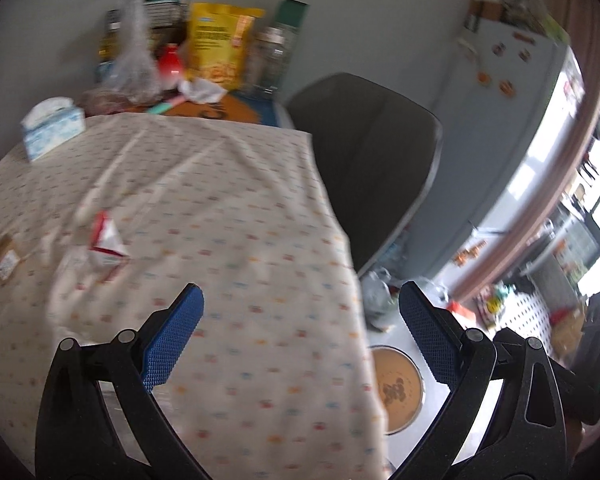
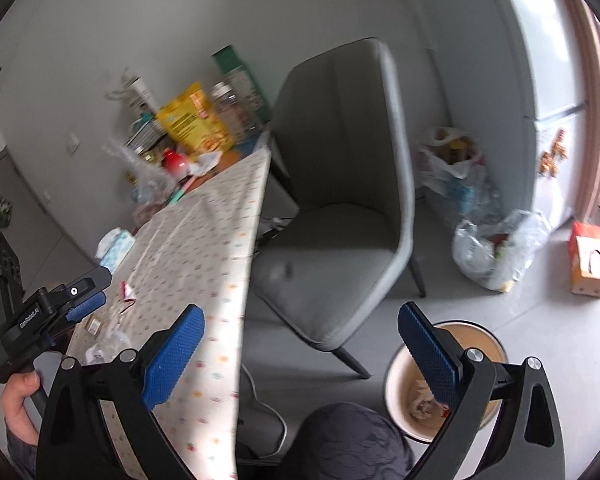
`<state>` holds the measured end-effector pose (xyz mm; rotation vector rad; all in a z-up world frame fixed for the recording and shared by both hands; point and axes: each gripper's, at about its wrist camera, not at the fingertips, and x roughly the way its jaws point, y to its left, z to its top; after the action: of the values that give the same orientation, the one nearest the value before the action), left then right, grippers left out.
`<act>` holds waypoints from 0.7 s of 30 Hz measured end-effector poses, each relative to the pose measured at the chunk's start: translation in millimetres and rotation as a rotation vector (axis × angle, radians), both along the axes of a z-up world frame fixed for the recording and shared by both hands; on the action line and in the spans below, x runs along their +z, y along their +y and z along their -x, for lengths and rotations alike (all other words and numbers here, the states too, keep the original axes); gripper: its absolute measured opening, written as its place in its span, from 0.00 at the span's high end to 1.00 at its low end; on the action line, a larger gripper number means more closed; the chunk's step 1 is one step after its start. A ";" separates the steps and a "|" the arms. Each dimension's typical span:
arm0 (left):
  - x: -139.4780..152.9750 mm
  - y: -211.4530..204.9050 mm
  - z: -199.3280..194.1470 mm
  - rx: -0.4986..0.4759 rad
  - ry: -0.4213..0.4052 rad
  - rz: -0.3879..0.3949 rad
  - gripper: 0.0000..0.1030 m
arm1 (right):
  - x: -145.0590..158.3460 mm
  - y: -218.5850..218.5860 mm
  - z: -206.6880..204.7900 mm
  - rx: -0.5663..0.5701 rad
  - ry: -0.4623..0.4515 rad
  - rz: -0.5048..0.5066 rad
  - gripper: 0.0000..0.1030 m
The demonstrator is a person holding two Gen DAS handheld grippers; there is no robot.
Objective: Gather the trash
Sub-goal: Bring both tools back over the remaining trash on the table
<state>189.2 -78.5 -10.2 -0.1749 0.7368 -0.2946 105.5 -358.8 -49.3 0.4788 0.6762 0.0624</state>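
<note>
left gripper (image 1: 300, 336) over the near edge of the worktop (image 1: 228, 216), jaws spread wide, nothing between the blue pads (image 1: 172, 340). right gripper (image 2: 300, 354) likewise wide apart and empty, pointing down past the worktop's edge toward the grey chair (image 2: 340, 208) and the floor. trash on the patterned cloth, well apart from both grippers: a crumpled red-and-white wrapper (image 1: 106, 246) left of centre, a small brown packet (image 1: 5, 258) further left near the edge, a clear crinkled wrapper just beside the red-and-white one, blurred. round waste bin (image 2: 404, 396) on the floor by the worktop's right side, partly behind the right gripper's right pad, with crumpled scraps inside. at the far end of the worktop a tissue box (image 1: 52, 126), a yellow snack bag (image 1: 220, 46), a red pot (image 1: 170, 64), a glass jar (image 1: 272, 56) and a clear plastic bag (image 1: 134, 52), all crowded against the wall. in the right wrist view, left gripper also seen at the left edge, gripped by a hand (image 2: 18, 404). plastic bags (image 2: 496, 248) and an orange box (image 2: 590, 260) on the floor beyond the chair.
</note>
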 end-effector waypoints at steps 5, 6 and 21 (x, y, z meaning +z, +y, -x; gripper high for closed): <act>-0.7 49.9 -4.1 0.075 0.006 0.037 0.06 | 9.2 38.6 -19.4 0.069 -0.008 0.012 0.08; -0.8 60.3 -4.2 0.092 0.005 0.038 0.06 | 11.5 48.4 -24.0 0.086 -0.011 0.015 0.08; -5.2 168.3 1.4 0.250 -0.007 0.071 0.06 | 27.5 151.5 -68.4 0.234 -0.010 0.069 0.08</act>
<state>187.8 89.7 -15.4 -0.3301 0.6901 -0.0834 173.9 -207.3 -21.8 0.3314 0.7198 0.2612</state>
